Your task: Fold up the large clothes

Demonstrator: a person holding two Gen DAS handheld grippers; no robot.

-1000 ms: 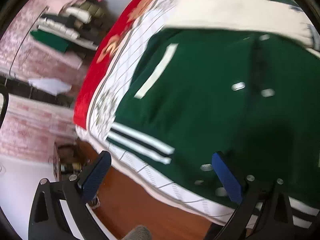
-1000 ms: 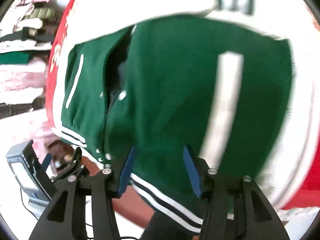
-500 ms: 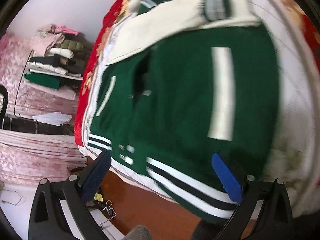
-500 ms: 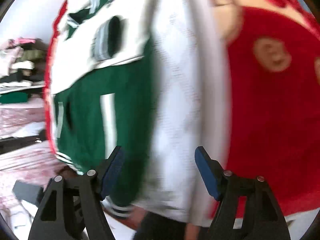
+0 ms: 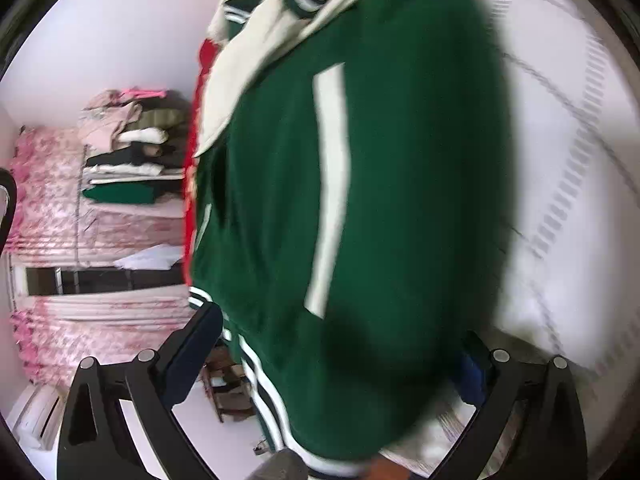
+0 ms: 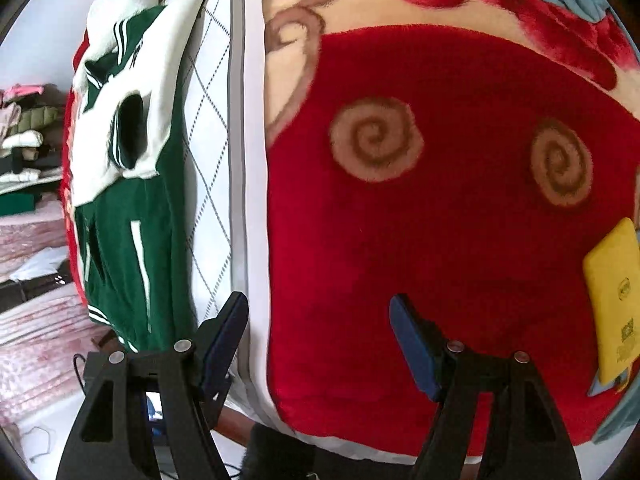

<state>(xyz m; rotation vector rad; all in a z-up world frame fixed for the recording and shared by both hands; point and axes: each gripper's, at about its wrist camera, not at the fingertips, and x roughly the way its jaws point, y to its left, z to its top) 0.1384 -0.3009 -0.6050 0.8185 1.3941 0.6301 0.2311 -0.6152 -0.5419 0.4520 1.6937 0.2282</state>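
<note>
Green varsity jacket lying on the white quilted sheet of the bed, cream sleeves crossed over its chest, presumably as a first fold. Left gripper hovers over the striped hem, fingers spread wide and holding nothing (probably lining up a hem grasp). Right gripper, likewise released and empty, points at the red blanket beside a yellow pouch. Compared with a second ago, the right view has swung off the jacket to the blanket; the left has shifted across the jacket front, towards its right pocket stripe.
</note>
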